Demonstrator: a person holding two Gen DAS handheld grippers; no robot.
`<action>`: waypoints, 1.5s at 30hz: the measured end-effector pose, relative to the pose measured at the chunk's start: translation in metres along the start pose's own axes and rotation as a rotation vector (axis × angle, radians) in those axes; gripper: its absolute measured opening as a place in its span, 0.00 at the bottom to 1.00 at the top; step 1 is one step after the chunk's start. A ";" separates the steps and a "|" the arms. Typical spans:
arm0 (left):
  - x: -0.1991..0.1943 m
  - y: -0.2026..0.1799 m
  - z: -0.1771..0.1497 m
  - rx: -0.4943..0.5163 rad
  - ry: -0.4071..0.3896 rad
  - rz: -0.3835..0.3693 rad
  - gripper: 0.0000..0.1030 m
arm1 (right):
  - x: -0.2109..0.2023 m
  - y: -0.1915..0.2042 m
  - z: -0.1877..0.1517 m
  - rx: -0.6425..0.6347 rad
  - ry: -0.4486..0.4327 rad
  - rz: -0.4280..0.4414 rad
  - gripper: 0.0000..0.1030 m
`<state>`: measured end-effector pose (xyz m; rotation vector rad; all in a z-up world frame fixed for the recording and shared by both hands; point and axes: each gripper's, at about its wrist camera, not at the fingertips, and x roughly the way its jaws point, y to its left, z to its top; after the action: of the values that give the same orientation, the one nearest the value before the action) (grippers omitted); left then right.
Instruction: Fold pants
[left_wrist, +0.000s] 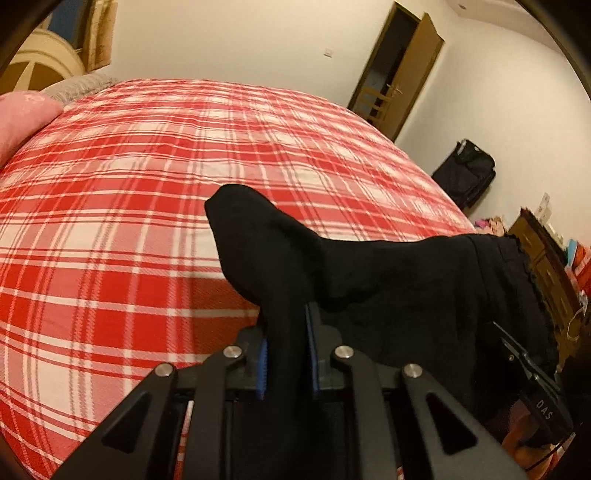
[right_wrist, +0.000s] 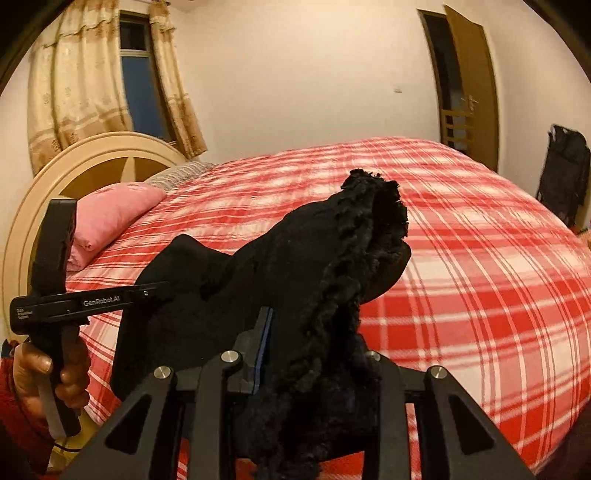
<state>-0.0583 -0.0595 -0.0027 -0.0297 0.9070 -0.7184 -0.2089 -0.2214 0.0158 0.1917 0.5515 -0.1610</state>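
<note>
- far left in my right wrist cam: a hand (right_wrist: 55, 373) w/ a red sleeve wrapped round the handle of the left gripper (right_wrist: 155, 290). its fingertips disappear into the black cloth there, so no read on the jaws from that side
- behind that hand there's a pink pillow (right_wrist: 110, 212) up against a cream round headboard (right_wrist: 79, 157), and curtains (right_wrist: 74, 92) either side of a dark window
- left wrist cam settles it: left gripper (left_wrist: 286, 321) is clamped tight on a fold of the black pants (left_wrist: 369, 273), blue pads pinching the fabric w/ basically no gap
- pants are held up off the red/white plaid bedspread (left_wrist: 147, 184), strung between my two tools. one smooth corner sticks up past the left fingers, rest drapes off to the right
- right gripper (right_wrist: 314, 332): jaws closed on a thick bunch of the same pants (right_wrist: 295, 258), the fuzzy fleecy side showing. only one blue pad visible, other finger is buried under cloth
- right tool also shows at the right edge of the left cam (left_wrist: 532, 365), under the hanging fabric
- bg right: brown door (right_wrist: 472, 81) standing open, black suitcase (left_wrist: 467, 170) by the wall, a wooden cabinet (left_wrist: 543, 258) w/ clutter, too blurry to ID
</note>
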 end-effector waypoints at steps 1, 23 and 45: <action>-0.003 0.005 0.002 -0.012 -0.007 0.005 0.16 | 0.003 0.005 0.004 -0.014 -0.004 0.009 0.29; -0.089 0.189 0.037 -0.239 -0.199 0.383 0.16 | 0.157 0.207 0.075 -0.258 -0.004 0.403 0.29; -0.052 0.320 0.008 -0.393 -0.070 0.705 0.78 | 0.326 0.235 0.050 -0.221 0.333 0.385 0.72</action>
<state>0.1049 0.2145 -0.0613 -0.0779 0.9013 0.1194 0.1378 -0.0374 -0.0845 0.1058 0.8460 0.3110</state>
